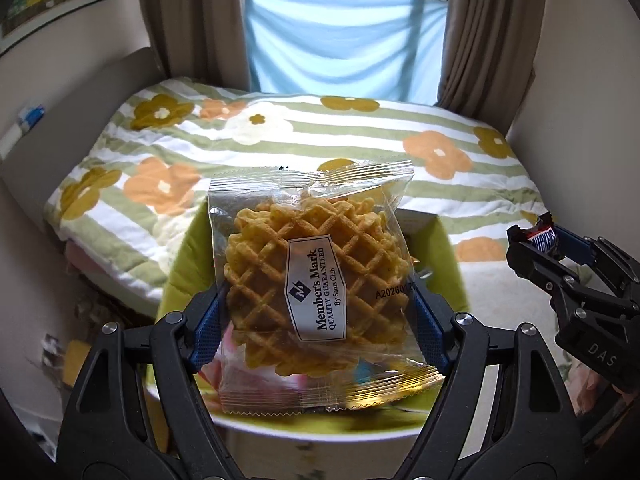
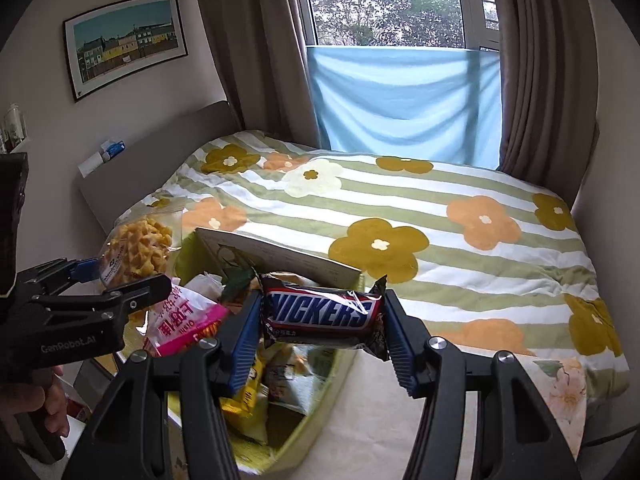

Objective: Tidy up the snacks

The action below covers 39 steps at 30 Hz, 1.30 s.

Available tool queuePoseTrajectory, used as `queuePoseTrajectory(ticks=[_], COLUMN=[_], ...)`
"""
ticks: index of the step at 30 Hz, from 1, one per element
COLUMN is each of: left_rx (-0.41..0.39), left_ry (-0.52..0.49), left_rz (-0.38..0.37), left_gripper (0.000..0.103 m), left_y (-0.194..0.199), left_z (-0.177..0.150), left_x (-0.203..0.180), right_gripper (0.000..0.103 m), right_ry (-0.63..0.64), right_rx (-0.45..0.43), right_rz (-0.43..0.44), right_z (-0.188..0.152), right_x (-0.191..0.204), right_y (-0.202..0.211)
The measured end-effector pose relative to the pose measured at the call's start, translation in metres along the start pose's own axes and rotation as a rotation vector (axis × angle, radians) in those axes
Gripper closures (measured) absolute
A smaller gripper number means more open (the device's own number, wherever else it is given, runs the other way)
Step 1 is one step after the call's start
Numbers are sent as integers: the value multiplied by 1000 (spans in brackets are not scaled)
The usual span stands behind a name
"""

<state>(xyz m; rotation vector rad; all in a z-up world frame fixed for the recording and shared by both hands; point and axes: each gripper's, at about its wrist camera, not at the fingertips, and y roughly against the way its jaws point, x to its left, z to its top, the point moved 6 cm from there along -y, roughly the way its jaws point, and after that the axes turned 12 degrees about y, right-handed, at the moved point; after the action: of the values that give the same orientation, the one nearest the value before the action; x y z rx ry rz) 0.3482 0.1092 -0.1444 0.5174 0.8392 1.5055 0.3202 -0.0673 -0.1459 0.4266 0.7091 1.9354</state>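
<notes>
My left gripper [image 1: 318, 326] is shut on a clear pack of waffle cookies [image 1: 316, 280] labelled Member's Mark and holds it above a green box [image 1: 180, 264]. The pack also shows at the left of the right wrist view [image 2: 136, 252]. My right gripper [image 2: 322, 316] is shut on a Snickers bar [image 2: 320, 312], held by its ends above the box's right rim [image 2: 320, 404]. The bar and the right gripper also show at the right edge of the left wrist view [image 1: 540, 238]. Inside the box lie a pink packet [image 2: 184, 320] and yellow packets [image 2: 244, 400].
The box stands on a pale tabletop [image 2: 384, 420] beside a bed with a green-striped flowered quilt [image 2: 400, 216]. A grey headboard [image 2: 152, 148] is at the left, curtains and a window with a blue cloth [image 2: 404, 96] behind.
</notes>
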Motion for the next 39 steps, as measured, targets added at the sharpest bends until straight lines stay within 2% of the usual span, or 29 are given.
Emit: queuePoseTrajectory(ticks=[4, 8, 9, 11, 12, 20, 27, 29, 30, 31, 33, 39], left_rx=[46, 81, 89, 100, 94, 105, 101, 94, 94, 94, 95, 97], left_ry=[-55, -88, -91, -90, -87, -15, 15, 16, 17, 20, 32, 44], left_rz=[-48, -109, -116, -114, -112, -69, -48, -40, -37, -33, -28, -18], left_gripper=[26, 24, 20, 2, 1, 1, 1, 1, 1, 0, 0, 0], left_y=[-25, -44, -47, -52, -53, -47, -40, -37, -35, -34, -30, -24], left_z=[19, 27, 27, 29, 29, 11, 3, 3, 1, -1, -4, -12], left_x=[17, 14, 13, 13, 14, 39, 50, 53, 55, 56, 61, 70], right_gripper=[50, 50, 50, 50, 50, 50, 49, 46, 38, 21, 4, 2], right_ry=[-41, -55, -57, -66, -68, -48, -48, -42, -40, -39, -39, -75], right_rx=[29, 71, 80, 99, 106, 154, 154, 152, 152, 151, 138, 181], right_rz=[-18, -48, -53, -59, -59, -16, 28, 37, 45, 45, -4, -47], right_z=[4, 1, 0, -3, -4, -20, -13, -9, -8, -6, -4, -17], right_x=[19, 24, 24, 22, 22, 26, 37, 43, 46, 48, 45, 36], right_y=[-22, -32, -33, -36, -37, -46, -54, -57, -59, -60, -58, -53])
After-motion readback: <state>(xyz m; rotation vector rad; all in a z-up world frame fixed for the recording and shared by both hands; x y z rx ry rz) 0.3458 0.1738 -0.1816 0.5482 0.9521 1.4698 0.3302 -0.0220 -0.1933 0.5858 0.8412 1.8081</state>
